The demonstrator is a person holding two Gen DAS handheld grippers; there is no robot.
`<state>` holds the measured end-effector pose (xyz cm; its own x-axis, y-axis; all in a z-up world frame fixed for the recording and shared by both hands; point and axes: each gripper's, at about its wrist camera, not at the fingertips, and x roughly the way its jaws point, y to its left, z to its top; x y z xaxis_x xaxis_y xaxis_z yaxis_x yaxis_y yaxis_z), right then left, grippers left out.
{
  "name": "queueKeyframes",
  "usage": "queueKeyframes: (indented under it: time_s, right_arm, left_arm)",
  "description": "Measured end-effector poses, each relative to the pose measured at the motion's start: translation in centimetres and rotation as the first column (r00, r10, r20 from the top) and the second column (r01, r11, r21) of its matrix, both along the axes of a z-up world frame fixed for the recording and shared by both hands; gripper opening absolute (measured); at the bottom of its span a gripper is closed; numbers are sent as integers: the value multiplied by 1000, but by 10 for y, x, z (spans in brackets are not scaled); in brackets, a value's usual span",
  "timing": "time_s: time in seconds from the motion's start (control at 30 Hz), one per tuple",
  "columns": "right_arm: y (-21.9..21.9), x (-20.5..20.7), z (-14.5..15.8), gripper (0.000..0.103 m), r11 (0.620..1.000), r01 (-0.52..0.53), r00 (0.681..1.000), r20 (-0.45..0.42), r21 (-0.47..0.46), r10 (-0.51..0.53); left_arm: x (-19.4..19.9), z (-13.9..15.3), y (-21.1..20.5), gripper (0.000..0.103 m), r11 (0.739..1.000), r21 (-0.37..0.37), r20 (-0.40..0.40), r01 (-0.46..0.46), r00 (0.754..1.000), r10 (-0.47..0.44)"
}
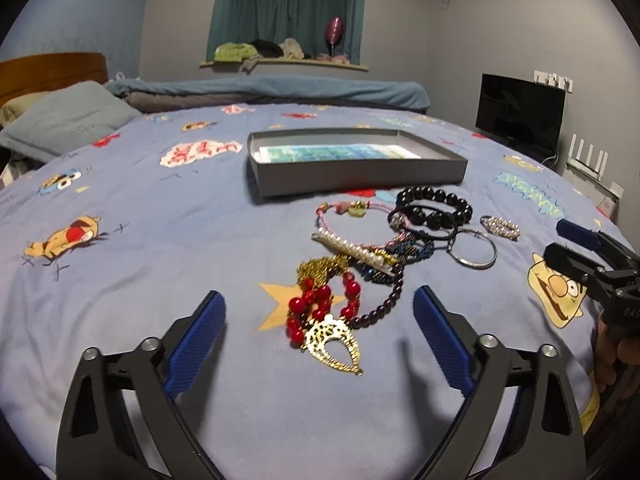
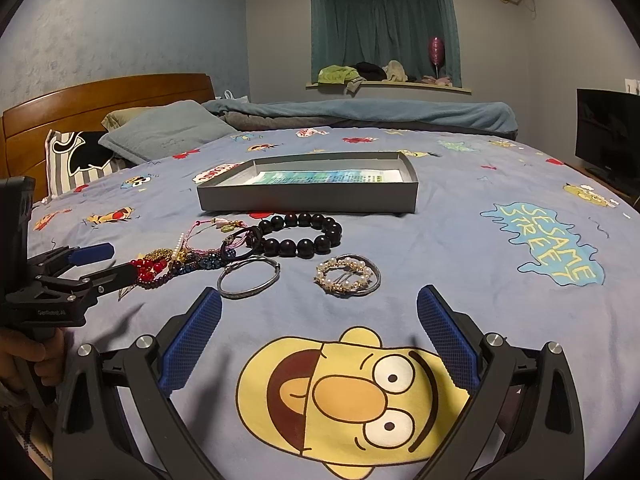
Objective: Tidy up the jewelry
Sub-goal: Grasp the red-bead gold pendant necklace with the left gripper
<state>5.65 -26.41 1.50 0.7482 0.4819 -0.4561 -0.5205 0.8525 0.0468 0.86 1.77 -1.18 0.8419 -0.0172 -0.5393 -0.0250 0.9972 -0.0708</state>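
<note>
Your left gripper [image 1: 318,312] hangs low over the bedspread [image 1: 160,248] with its blue, dimpled pads spread wide, holding nothing. Between the fingertips and just ahead lies a red bead necklace [image 1: 320,304] with a flat gold filigree pendant [image 1: 334,340], tangled with a strand of dark purple beads [image 1: 380,300]. Further ahead a pearl-lined clip [image 1: 352,246] lies across braided pink and blue cords, and beyond them sits a bracelet of big glossy black beads [image 1: 436,206]. Ahead and to the right of that gripper rests a thin silver bangle [image 1: 474,250].

Your right gripper [image 2: 320,320] is likewise spread wide and empty, level above a yellow cartoon face printed on the soft blue cloth. Just ahead of its fingertips lies a round pearl brooch [image 2: 347,275], ringed in metal. The silver bangle lies ahead to its left, and the black bead bracelet lies beyond both.

Past all the jewelry stands a shallow grey cardboard box [image 2: 308,200], open-topped, a printed green-and-white sheet flat in its bottom.

Each hand grips its tool's handle from below; your left hand [image 2: 24,356] shows at the edge of the right wrist view.
</note>
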Motion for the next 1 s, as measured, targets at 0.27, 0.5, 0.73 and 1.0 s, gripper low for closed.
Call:
queueKeyframes:
  time_s: [0.27, 0.5, 0.73, 1.0]
  right_arm:
    - [-1, 3, 0, 97, 1000, 6, 1000, -16, 0, -6]
    - [-4, 12, -2, 88, 999, 37, 998, -43, -32, -38]
    - [-11, 26, -3, 74, 999, 42, 993, -109, -22, -44]
    - [-5, 34, 0, 68, 999, 25, 991, -129, -38, -29]
  left_arm:
    - [7, -9, 8, 67, 999, -32, -76, 19, 997, -22]
    - [6, -9, 9, 26, 998, -31, -91, 52, 994, -55]
    - [-5, 3, 16, 8, 996, -53, -32, 73, 997, -75]
    - [-14, 22, 24, 8, 992, -89, 54, 95, 994, -91]
